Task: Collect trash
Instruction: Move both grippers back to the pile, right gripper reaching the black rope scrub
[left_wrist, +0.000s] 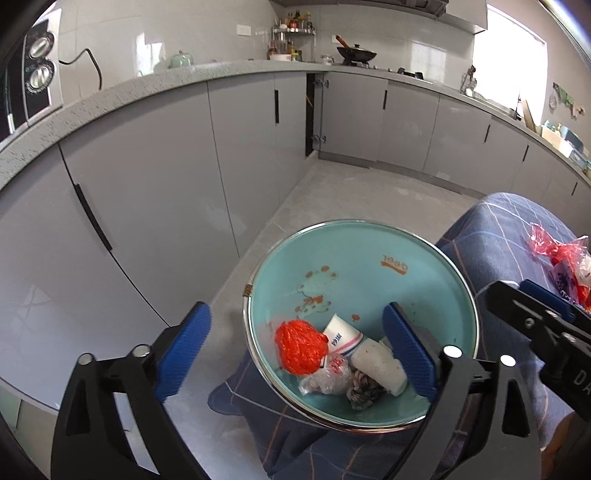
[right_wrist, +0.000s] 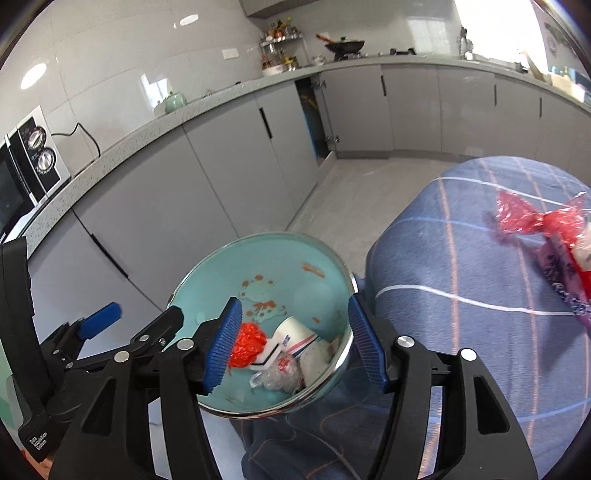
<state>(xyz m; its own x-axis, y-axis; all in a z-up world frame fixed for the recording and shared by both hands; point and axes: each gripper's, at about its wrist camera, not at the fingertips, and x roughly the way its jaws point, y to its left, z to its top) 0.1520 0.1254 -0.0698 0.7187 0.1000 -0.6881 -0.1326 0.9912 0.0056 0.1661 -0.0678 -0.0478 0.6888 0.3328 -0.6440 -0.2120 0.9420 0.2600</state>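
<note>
In the left wrist view, the left claw (left_wrist: 295, 354) is spread wide and empty above a teal bowl (left_wrist: 388, 266) at the blue plaid table's (left_wrist: 491, 236) corner. Inside are seen an orange net (left_wrist: 301, 347), a paper cup (left_wrist: 341, 334) and clear plastic (left_wrist: 327, 380). In the right wrist view, the right claw (right_wrist: 293, 345) is held apart, gripping nothing, over the bowl (right_wrist: 221, 269); a red wrapper (right_wrist: 532, 218) lies at the table's right edge.

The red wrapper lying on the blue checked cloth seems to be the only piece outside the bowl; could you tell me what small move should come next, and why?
Probably swing the right tongs toward the red wrapper. Both tongs stand open and empty over the teal bowl, and the wrapper lies on that side.
</note>
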